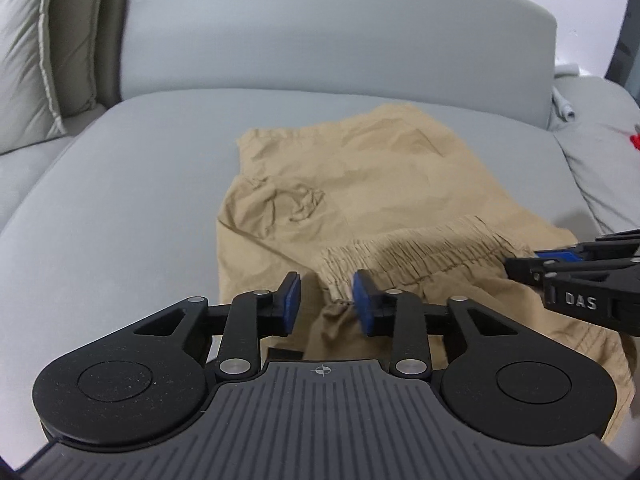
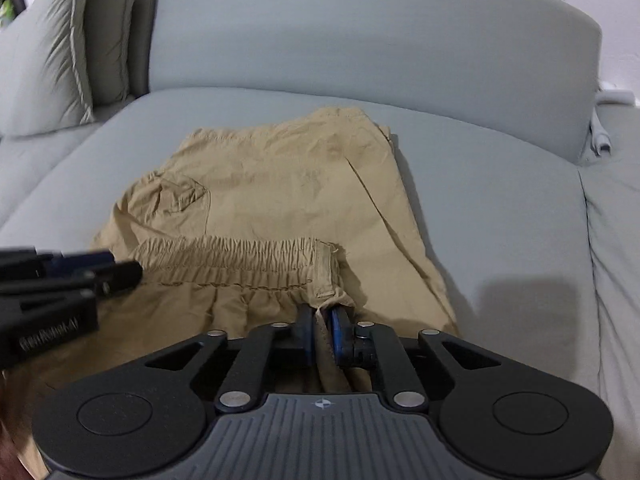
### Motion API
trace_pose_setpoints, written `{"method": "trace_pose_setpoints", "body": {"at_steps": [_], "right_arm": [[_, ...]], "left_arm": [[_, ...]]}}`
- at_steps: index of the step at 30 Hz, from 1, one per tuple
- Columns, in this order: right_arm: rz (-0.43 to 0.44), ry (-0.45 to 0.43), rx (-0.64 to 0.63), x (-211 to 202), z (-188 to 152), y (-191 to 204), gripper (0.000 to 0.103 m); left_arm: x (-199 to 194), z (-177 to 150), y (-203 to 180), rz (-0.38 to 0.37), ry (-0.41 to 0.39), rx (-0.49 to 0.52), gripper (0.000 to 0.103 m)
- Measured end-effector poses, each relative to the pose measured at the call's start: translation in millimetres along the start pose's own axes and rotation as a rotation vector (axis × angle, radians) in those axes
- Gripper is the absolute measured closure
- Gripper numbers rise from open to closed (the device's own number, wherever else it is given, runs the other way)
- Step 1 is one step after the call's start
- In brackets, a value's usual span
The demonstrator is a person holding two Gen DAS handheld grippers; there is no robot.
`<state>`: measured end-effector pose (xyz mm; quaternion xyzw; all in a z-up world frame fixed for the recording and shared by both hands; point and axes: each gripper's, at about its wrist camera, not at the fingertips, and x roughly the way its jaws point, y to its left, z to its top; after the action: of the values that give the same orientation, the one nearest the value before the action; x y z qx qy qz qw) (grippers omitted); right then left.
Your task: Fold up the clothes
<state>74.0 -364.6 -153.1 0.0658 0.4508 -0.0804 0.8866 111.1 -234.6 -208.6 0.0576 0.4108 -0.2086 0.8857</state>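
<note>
Two grippers at the tan shorts (image 1: 360, 184) | shorts lie spread on the grey sofa seat (image 1: 120, 208), elastic waistband (image 2: 240, 260) nearest the cameras | left gripper (image 1: 326, 304): fingers apart, straddling the waistband's corner | right gripper (image 2: 322, 334): fingers pinched on the waistband's other end | pillow (image 2: 52, 56) far left.

shorts (image 1: 360, 184) near hem: hidden under tongs body | red object (image 1: 635, 140): cut off, unidentifiable

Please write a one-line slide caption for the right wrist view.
Right gripper shut on the elastic waistband corner of crumpled tan fabric shorts spread over a grey sofa seat.
</note>
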Motion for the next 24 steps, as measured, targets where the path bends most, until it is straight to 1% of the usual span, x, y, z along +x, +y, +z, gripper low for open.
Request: {"method": "trace_pose_setpoints", "body": {"at_steps": [1,2,3,4,6,7,8,10,11,12,13,16,18,19,20,22,23,24], "right_arm": [[0.005,-0.017,0.009,-10,3,-3,0.069],[0.019,-0.043,0.023,-19,3,-7,0.065],[0.047,-0.095,0.045,-40,2,-15,0.064],[0.076,-0.148,0.068,-60,0,-24,0.064],[0.092,-0.182,0.076,-82,-6,-33,0.063],[0.089,-0.193,0.063,-95,-12,-37,0.063],[0.083,-0.195,0.050,-99,-16,-38,0.064],[0.035,-0.177,-0.050,-112,-34,-33,0.068],[0.018,-0.171,-0.073,-109,-36,-32,0.076],[-0.015,-0.154,-0.111,-109,-46,-29,0.083],[-0.032,-0.128,-0.125,-107,-55,-27,0.090],[-0.042,-0.069,-0.095,-100,-71,-25,0.090],[-0.058,-0.061,-0.110,-95,-75,-20,0.090],[-0.060,-0.054,-0.102,-94,-77,-19,0.090],[-0.061,-0.048,-0.094,-93,-79,-19,0.089],[-0.046,-0.032,-0.047,-93,-83,-25,0.086],[-0.036,-0.020,-0.015,-92,-85,-29,0.082],[-0.025,0.004,0.007,-91,-88,-37,0.081]], "left_arm": [[-9,2,3,-0.010,-0.020,-0.014,0.066],[-21,5,7,-0.026,-0.045,-0.026,0.064],[-33,6,11,-0.042,-0.060,-0.034,0.058],[-44,5,14,-0.056,-0.058,-0.038,0.057],[-61,3,17,-0.080,-0.044,-0.039,0.058],[-69,-1,17,-0.095,-0.029,-0.026,0.060],[-81,-7,16,-0.114,-0.008,-0.008,0.060],[-93,-16,11,-0.130,0.018,0.030,0.060],[-98,-22,7,-0.129,0.041,0.053,0.060],[-100,-28,4,-0.123,0.062,0.062,0.061],[-101,-32,2,-0.117,0.081,0.066,0.063],[-102,-43,-2,-0.105,0.120,0.049,0.069],[-101,-47,-5,-0.123,0.106,0.044,0.074],[-100,-48,-7,-0.135,0.095,0.043,0.073],[-95,-51,-11,-0.117,0.096,0.076,0.073],[-80,-58,-20,-0.044,0.111,0.178,0.075],[-75,-60,-22,-0.026,0.116,0.192,0.076],[-71,-61,-21,-0.019,0.121,0.185,0.077]]}}
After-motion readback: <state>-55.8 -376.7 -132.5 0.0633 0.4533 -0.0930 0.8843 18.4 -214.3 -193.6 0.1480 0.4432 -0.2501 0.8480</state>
